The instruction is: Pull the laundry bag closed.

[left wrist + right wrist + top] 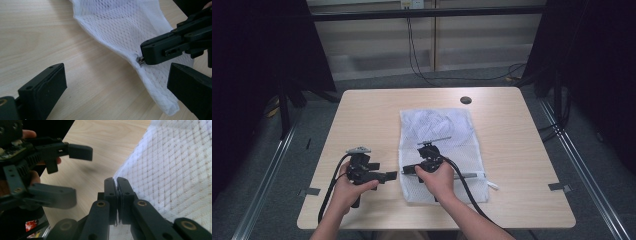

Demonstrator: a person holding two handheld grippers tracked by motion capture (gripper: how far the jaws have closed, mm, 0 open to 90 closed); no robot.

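Two grippers, one bag: I work a white mesh laundry bag (439, 150) lying flat on the wooden table (362, 115), centre-right, near my edge.

High view, left gripper (388, 175): held just off the bag's left edge, jaws pointing right toward it, over bare table.
High view, right gripper (406, 170): my right hand (438, 177) rests on the bag; the jaws reach to the bag's left edge, near the left gripper.

Left gripper view, own jaws: spread wide, nothing between them, bare table below.
Left gripper view, zipper pull (140, 60): small metal tab on the bag's seam, raised off the table; the right gripper's jaw tips sit right at it.
Left gripper view, bag corner (170, 108): hemmed end lies just beside my right-hand jaw, free.

Right gripper view, own jaws: pressed together at the bag's edge. I judge they pinch the zipper pull, though the tab itself is hidden between them.
Right gripper view, mesh: lies to the right of the jaws, flat.

Step in hand (judgement): opening the zipper.
How to do it well: clamp the left gripper on the hem corner first, so the seam stays taut; then draw the pull straight along the seam, low and slow.
Risk: without that anchor the whole bag may slide or bunch.
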